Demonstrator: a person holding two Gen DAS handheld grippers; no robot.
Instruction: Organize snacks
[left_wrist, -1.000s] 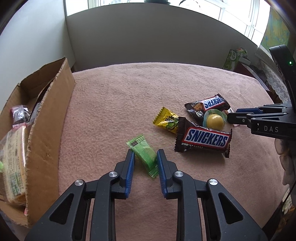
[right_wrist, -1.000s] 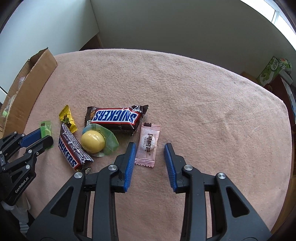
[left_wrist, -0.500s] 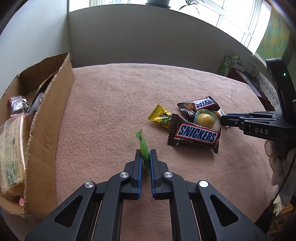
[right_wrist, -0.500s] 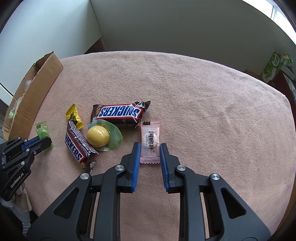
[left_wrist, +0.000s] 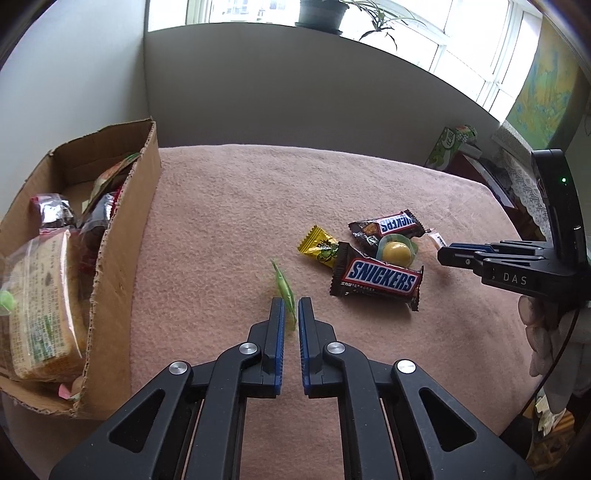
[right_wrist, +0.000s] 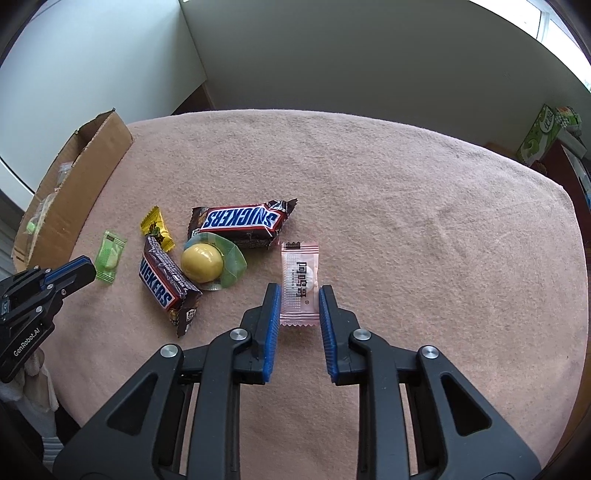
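My left gripper (left_wrist: 291, 308) is shut on a small green candy packet (left_wrist: 283, 288), held edge-up above the pink cloth; the packet also shows in the right wrist view (right_wrist: 109, 256). My right gripper (right_wrist: 300, 293) is shut on a pink candy packet (right_wrist: 300, 280), its pads against both sides. On the cloth lie two Snickers bars (right_wrist: 240, 221) (right_wrist: 164, 284), a yellow ball candy in green wrap (right_wrist: 203, 262) and a yellow packet (right_wrist: 157, 227). A cardboard box (left_wrist: 122, 236) holding several snacks stands at the left.
The table is covered by a pink cloth (right_wrist: 406, 229). A green carton (right_wrist: 543, 136) stands beyond the far right edge. A grey wall runs behind the table. The left gripper shows in the right wrist view (right_wrist: 83, 269).
My left gripper closed on the green packet and lifted it. My right gripper narrowed onto the pink packet and rose with it.
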